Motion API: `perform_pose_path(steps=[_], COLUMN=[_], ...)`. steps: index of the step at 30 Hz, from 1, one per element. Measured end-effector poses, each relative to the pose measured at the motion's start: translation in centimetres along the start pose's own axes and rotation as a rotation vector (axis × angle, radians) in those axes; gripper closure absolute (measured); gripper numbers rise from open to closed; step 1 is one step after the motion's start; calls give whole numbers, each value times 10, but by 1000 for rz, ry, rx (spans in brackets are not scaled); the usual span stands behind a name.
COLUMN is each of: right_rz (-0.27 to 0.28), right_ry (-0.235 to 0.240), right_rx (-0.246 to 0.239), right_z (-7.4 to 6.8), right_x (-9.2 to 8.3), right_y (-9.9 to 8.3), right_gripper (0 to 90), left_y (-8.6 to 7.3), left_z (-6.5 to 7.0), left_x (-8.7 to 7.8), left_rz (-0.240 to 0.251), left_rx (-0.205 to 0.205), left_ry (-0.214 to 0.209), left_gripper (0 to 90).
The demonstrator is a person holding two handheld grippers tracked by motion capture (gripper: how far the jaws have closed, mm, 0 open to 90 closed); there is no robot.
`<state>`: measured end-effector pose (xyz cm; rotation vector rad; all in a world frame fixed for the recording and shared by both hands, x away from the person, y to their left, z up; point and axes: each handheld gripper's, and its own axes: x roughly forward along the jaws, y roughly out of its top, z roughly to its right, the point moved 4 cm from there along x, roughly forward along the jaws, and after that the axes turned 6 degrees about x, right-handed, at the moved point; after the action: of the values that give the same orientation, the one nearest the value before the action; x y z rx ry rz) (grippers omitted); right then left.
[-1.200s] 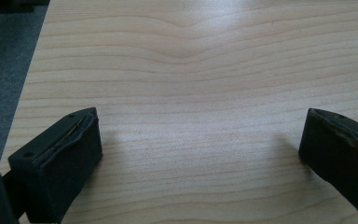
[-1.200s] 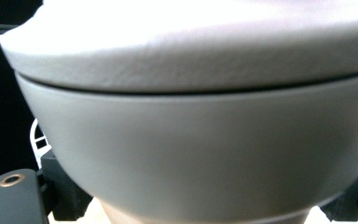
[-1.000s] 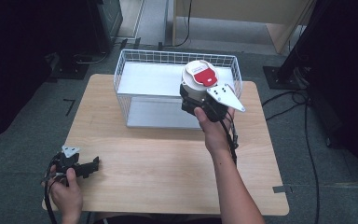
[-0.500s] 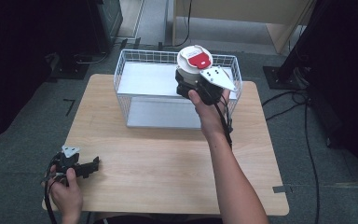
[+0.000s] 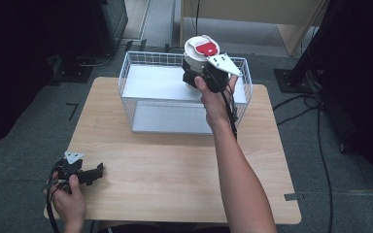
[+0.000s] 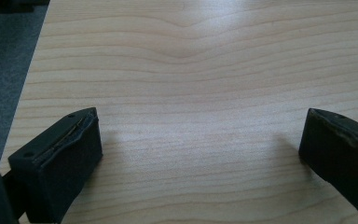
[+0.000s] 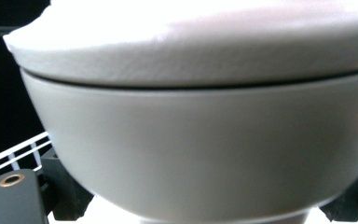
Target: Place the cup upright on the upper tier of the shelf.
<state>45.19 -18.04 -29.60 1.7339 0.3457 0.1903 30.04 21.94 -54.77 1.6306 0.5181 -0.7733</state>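
Right tool clamped on white lidded bowl with red label, held above white wire basket.

Bowl raised over basket's far right part, lid on; seen close in right gripper view, jaws at either side. Left tool resting at near-left corner of pale wooden table, jaws wide apart, nothing between them.
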Motion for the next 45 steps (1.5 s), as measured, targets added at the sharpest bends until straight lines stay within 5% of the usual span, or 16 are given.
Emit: perform_pose_path(steps=[16,27,34,41,45], right_rz=[-67,-66,-94,-113,-112], right_ry=[-61,-44,2,-2,-49], right_rx=[-29,-34,-44,-49,-67], right_z=[7,7,3,5,5], right_x=[33,31,25,20,16], right_y=[-12,-14,-11,-12,-13], right_gripper=[108,103,0,20,73], left_y=[0,0,0,0,0], left_z=[0,0,0,0,0], left_x=[0,0,0,0,0], left_rz=[1,0,0,0,0], left_rx=[-2,-1,1,2,1], left_ry=[-1,-1,0,0,0], left_gripper=[0,0,0,0,0])
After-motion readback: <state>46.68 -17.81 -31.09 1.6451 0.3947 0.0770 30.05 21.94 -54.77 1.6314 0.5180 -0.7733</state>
